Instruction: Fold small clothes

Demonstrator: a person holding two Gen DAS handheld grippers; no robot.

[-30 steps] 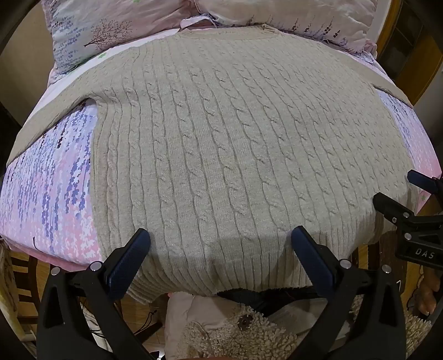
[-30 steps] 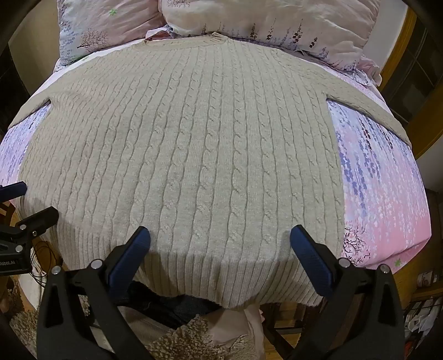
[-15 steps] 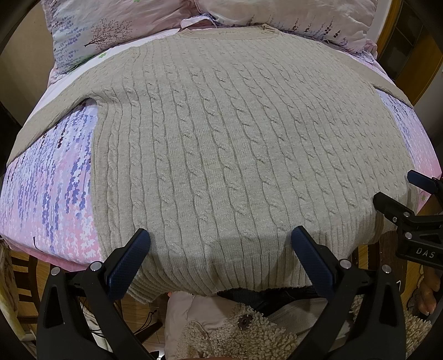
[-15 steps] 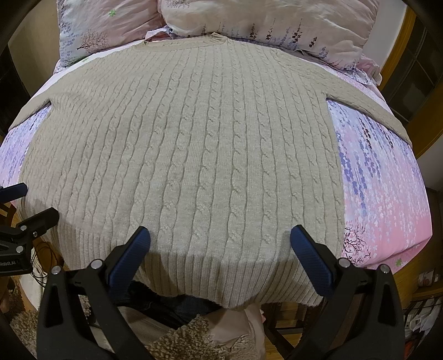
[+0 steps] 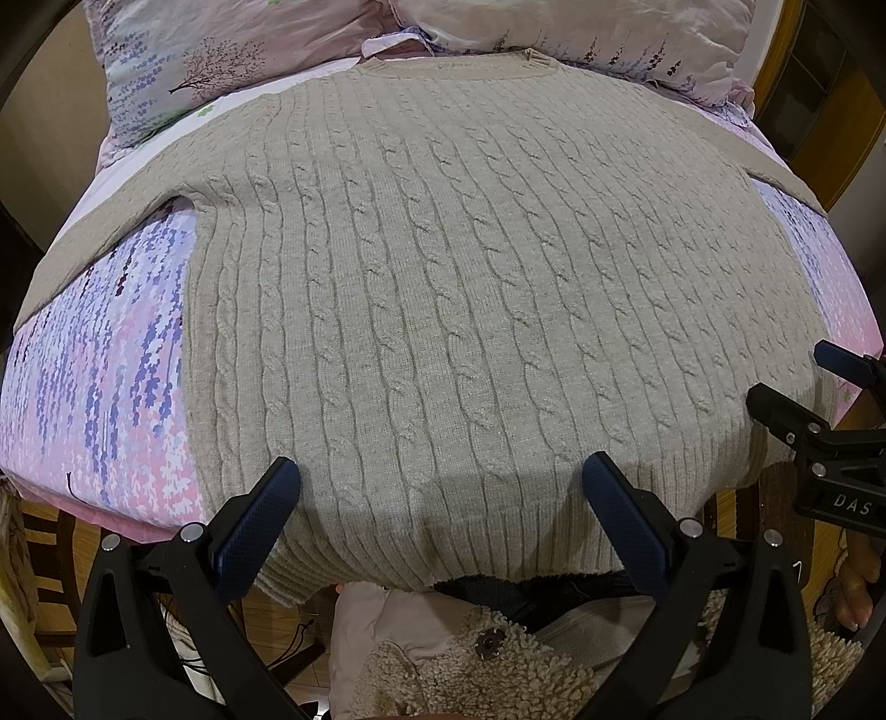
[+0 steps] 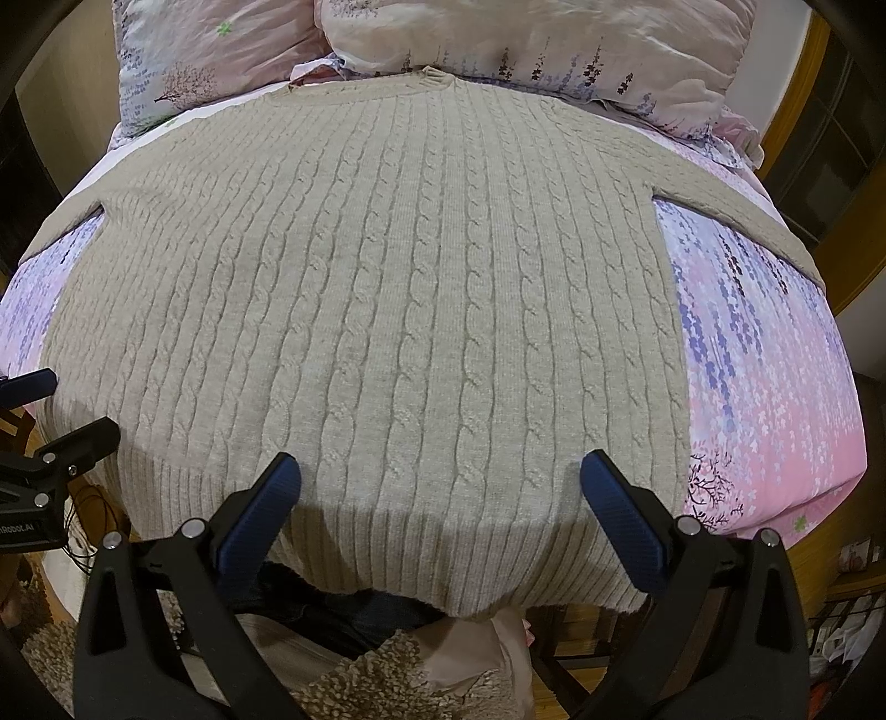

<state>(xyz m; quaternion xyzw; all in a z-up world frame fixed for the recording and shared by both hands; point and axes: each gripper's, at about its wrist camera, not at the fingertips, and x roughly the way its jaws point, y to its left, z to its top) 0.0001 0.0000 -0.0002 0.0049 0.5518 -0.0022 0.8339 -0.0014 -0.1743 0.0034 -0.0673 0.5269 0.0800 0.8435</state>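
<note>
Sweater (image 5: 470, 310) spread flat on the bed (image 5: 99, 387), both tongs released over its hem.

Left tongs (image 5: 440, 487) view alone shows the right tongs' side, lettered "DAS"; right tongs (image 6: 440, 482) view shows the left one's label, too cropped to read surely. Pillows (image 6: 498, 44) lie beyond the collar; a fleecy garment (image 5: 498, 664) sits below the hem.

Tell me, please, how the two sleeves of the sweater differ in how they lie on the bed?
In the left wrist view, the left sleeve shows long, running down to the bed's edge, while the right sleeve shows only as a short strip. The left sleeve slants toward the lower left; the right sleeve slants toward the lower right. Both lie flat, spread away from the sweater, on the flowered sheet.
</note>
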